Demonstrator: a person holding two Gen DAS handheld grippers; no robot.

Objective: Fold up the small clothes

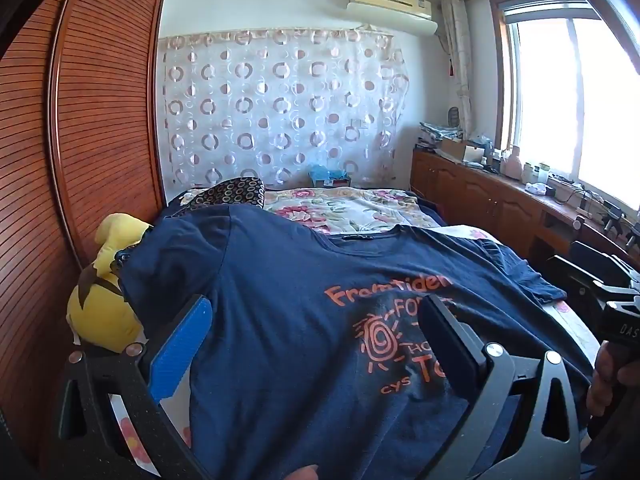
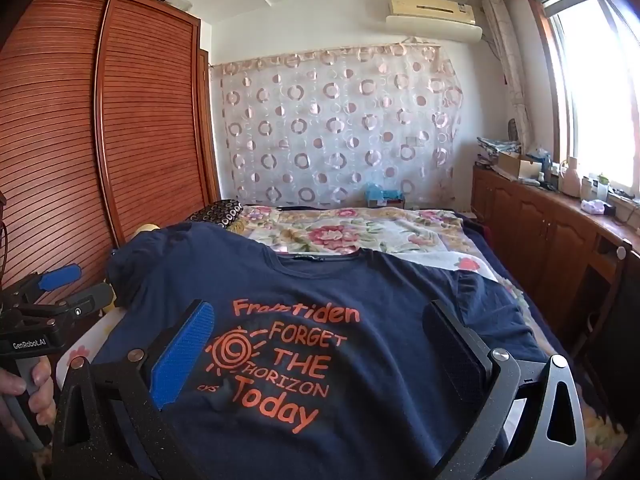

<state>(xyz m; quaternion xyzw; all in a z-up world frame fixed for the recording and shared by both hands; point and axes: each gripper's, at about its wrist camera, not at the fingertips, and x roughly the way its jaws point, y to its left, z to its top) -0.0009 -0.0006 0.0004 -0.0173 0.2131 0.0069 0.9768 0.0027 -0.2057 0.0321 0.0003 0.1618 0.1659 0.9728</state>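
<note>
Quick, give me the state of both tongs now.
Left tongs: open, holding nothing, above the navy T-shirt.
Right tongs: open, holding nothing, above the same shirt.

left: plush toy (image 1: pixel 102 304) and wardrobe (image 1: pixel 80 120) crowd (tight) | far: floral bedspread (image 2: pixel 360 236) open

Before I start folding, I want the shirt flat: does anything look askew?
Mostly flat, print up. The shirt has its left sleeve draped over a yellow plush toy at the bed's edge, and its right sleeve is rumpled. Both grippers are open.
</note>
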